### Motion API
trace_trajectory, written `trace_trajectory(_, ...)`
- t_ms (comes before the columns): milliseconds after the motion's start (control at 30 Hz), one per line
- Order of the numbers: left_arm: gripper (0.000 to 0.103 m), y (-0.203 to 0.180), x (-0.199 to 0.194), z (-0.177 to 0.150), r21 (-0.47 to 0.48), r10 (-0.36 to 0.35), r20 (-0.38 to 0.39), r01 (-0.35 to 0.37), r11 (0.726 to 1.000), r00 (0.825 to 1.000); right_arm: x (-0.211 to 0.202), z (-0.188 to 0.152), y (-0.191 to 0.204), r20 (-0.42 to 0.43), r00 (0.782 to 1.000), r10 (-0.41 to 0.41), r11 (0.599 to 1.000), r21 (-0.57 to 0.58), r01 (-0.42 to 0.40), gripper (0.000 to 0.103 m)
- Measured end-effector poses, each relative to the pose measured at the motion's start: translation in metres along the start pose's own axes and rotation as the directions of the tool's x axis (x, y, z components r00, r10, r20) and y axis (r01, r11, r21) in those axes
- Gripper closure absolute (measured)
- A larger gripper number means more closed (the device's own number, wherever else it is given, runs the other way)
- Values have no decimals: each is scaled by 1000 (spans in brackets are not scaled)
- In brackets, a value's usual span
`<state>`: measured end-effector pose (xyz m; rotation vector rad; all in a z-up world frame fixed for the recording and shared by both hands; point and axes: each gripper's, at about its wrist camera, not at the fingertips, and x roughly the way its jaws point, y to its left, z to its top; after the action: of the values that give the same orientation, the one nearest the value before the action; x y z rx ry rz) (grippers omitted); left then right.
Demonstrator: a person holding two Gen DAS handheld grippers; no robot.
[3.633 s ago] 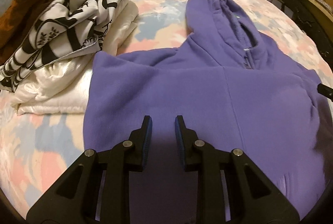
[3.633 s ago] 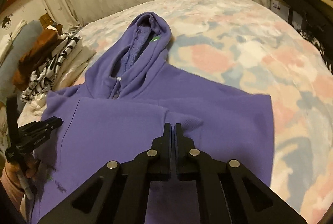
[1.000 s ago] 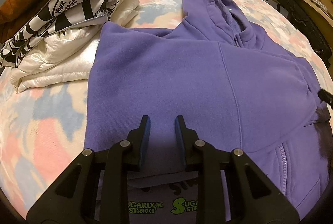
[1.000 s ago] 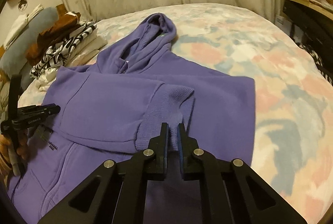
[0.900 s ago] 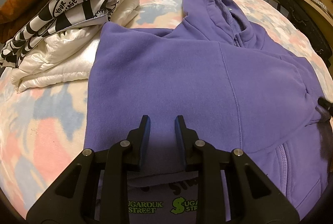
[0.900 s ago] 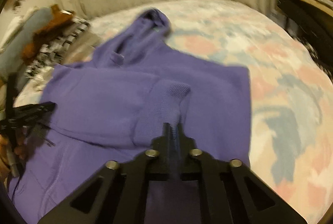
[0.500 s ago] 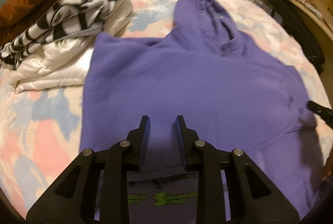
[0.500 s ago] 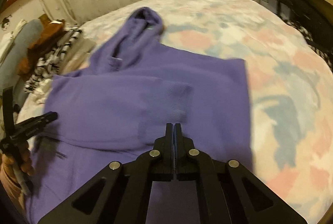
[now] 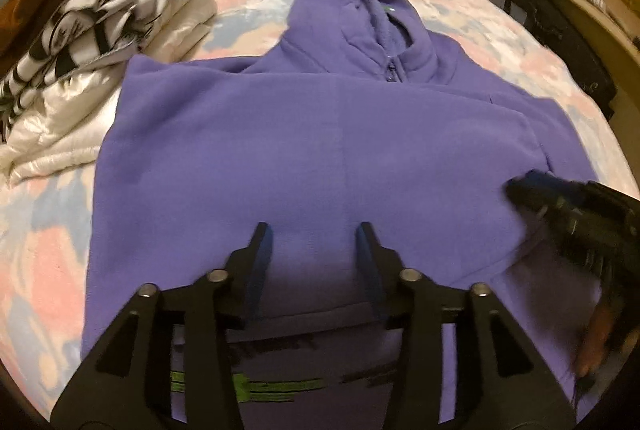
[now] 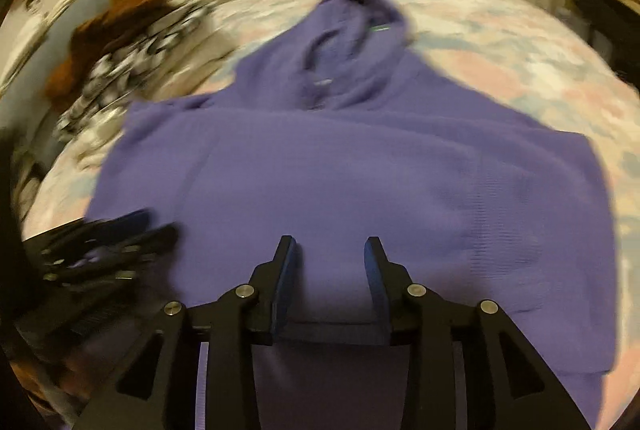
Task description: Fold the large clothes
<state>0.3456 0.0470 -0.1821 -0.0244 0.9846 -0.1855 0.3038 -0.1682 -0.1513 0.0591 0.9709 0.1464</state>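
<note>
Purple hoodie [image 9: 320,134] lies on the floral bed [image 9: 44,262], sleeves folded across; left tongs [image 9: 311,242] and right tongs [image 10: 331,254], just opening, hover parted, gripping nothing.

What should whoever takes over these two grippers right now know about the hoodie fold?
Left gripper: jaws have just been opening, nothing between them, over the hoodie's lower front.
Right gripper: jaws have just been opening, nothing between them, over the same area.
Purple hoodie: flat on the floral bedspread, hood away from you, beside a stack of folded clothes.
Done: both sleeves folded across the chest.
Left: probably fold the hem up toward the hood, then move it to the stack.
</note>
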Motion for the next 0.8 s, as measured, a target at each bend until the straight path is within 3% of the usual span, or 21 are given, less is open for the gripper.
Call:
trace_trajectory(33,51,6,-1,-1,-13,-15,0,15,1000,1000,-3,-1,-16,10,1000,-29,999,31,29,69)
trace_trajectory(67,51,14,-2,-2,-27,-13,-3,13,1000,1000,-4,-2,-29,13,1000,-1,998,55,1,77)
trace_trajectory(133,51,26,-5,-4,-30,73,-1,-73,997,997,-9,-6,-49,4,998,57,993,100,-57,87)
trace_trajectory(167,51,33,-7,-6,-35,65,-3,-65,997,998,-13,-8,-52,6,998,65,993,102,-65,87)
trace_trajectory(233,51,43,-13,-8,-59,39,-7,-39,997,999,-21,-11,-49,8,999,54,995,80,-54,87)
trace_trajectory(333,51,48,-24,-10,-66,60,-3,-60,996,998,-32,-13,-38,18,1000,7,999,52,-8,83)
trace_trajectory(467,51,46,-42,-12,-71,69,9,-68,995,998,-49,-13,-52,21,999,35,996,82,-37,83)
trace_trajectory(667,49,36,-92,-20,-61,70,52,-66,996,996,-93,-18,-43,59,998,38,995,90,-43,82)
trace_trajectory(800,43,29,-129,-30,-59,71,77,-66,996,995,-139,-27,-38,104,993,48,994,95,-58,73)
